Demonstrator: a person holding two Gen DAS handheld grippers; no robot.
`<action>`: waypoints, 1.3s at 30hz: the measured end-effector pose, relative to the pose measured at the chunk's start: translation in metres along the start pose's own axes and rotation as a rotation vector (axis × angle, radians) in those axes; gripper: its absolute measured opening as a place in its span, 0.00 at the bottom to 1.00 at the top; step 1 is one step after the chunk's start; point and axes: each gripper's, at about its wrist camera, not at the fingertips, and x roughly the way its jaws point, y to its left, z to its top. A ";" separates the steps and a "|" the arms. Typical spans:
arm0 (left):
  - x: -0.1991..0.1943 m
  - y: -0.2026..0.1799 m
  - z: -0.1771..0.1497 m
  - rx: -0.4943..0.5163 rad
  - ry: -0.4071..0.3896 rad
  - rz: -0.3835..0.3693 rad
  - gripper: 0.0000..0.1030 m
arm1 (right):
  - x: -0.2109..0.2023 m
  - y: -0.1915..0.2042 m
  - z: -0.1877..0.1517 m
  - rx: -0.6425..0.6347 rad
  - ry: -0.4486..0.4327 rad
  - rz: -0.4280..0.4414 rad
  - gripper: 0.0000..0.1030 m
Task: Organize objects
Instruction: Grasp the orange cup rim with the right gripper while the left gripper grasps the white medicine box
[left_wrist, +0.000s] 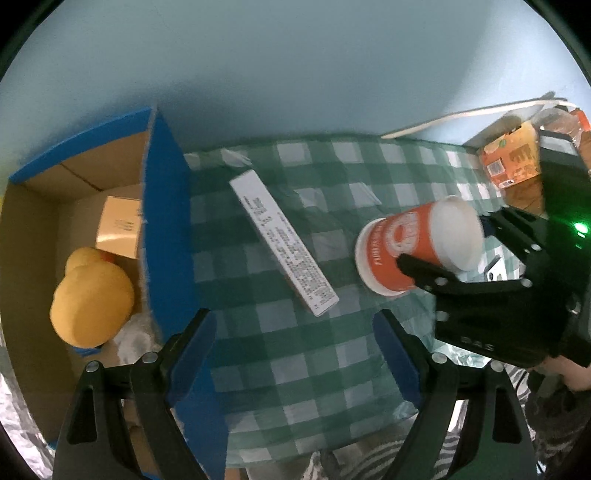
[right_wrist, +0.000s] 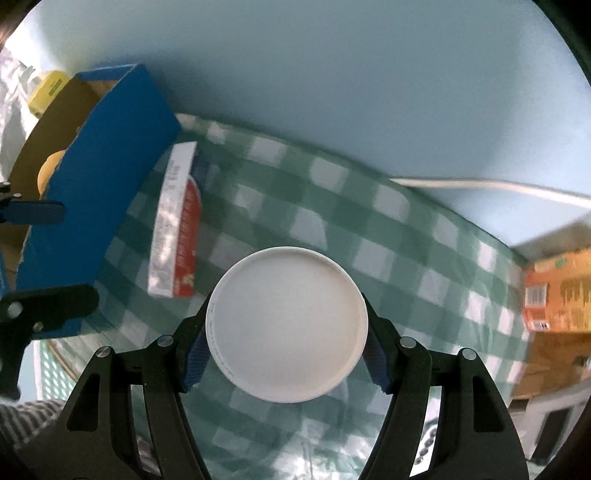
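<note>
Right tool grips cup; toothpaste box, seemingly, near blue bin

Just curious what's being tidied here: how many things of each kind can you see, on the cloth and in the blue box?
Cups: 1, the orange cup held in the right gripper
Long cartons on the cloth: 1, the toothpaste box
Toy ducks in the blue box: 1, the yellow duck
Small cartons in the box: 1, the tan carton
Total: 4
</note>
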 end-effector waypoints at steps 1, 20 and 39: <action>0.003 -0.002 0.002 0.001 0.007 -0.006 0.86 | -0.004 -0.003 -0.006 0.004 -0.005 0.001 0.68; 0.088 -0.020 0.047 -0.066 0.123 0.134 0.91 | 0.001 -0.004 -0.026 0.056 -0.024 -0.006 0.68; 0.103 -0.013 0.037 0.049 0.116 0.115 0.27 | 0.005 -0.003 -0.023 0.049 -0.023 -0.033 0.68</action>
